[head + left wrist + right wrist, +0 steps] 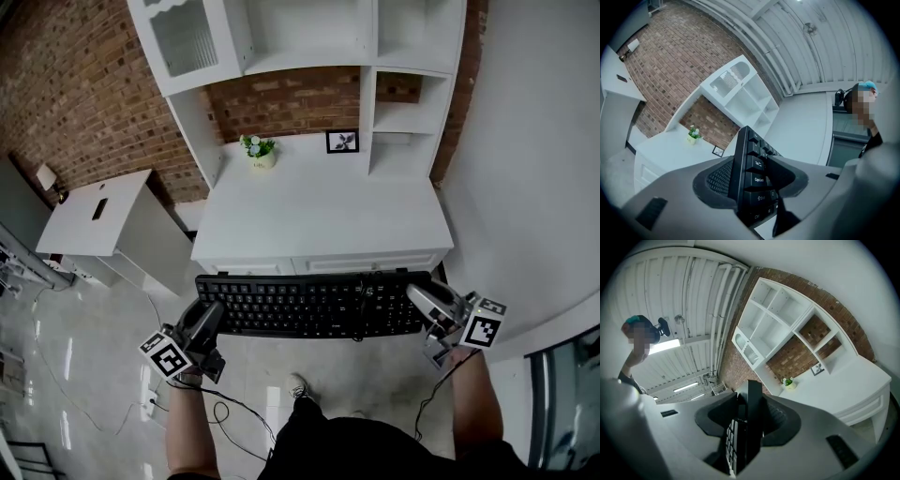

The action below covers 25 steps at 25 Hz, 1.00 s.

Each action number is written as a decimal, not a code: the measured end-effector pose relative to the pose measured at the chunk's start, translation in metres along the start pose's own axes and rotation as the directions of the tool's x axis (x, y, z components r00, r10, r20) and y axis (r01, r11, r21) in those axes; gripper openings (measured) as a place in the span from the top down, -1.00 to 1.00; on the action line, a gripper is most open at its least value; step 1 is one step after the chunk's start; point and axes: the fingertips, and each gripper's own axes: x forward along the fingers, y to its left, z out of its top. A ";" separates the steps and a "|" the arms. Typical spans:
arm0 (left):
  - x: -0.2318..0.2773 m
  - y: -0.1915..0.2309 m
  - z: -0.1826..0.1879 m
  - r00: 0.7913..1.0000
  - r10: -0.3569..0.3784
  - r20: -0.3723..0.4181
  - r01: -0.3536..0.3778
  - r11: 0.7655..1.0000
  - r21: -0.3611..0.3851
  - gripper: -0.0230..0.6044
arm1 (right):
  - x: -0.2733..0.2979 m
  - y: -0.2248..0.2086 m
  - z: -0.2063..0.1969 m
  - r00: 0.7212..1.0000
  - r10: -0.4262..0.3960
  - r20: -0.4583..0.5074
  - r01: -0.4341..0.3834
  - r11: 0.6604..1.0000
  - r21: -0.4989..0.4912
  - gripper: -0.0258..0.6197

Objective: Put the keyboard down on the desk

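Though its two ends are hidden inside the jaws, the black keyboard (309, 302) hangs just before the white desk (319, 211), clamped by the left gripper (210, 316) and right gripper (421, 299).

Left gripper (210, 317) clamped on one end of the keyboard (300, 302), right gripper (422, 300) clamped on the other, both pointing level, forearms (192, 431) reaching forward
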 end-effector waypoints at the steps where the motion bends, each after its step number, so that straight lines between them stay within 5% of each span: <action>1: 0.004 0.007 0.002 1.000 -0.001 -0.003 0.001 1.000 -0.003 0.20 | 0.007 -0.004 0.001 1.000 -0.003 0.001 0.003 1.000 0.001 0.42; 20: 0.032 0.126 0.063 0.998 -0.054 -0.037 0.053 0.998 -0.038 0.20 | 0.127 -0.016 -0.001 0.997 -0.076 0.021 0.076 0.997 -0.003 0.42; 25: 0.029 0.189 0.090 0.997 -0.062 -0.039 0.060 0.997 -0.051 0.20 | 0.193 -0.019 -0.012 0.996 -0.088 0.018 0.088 0.996 -0.009 0.42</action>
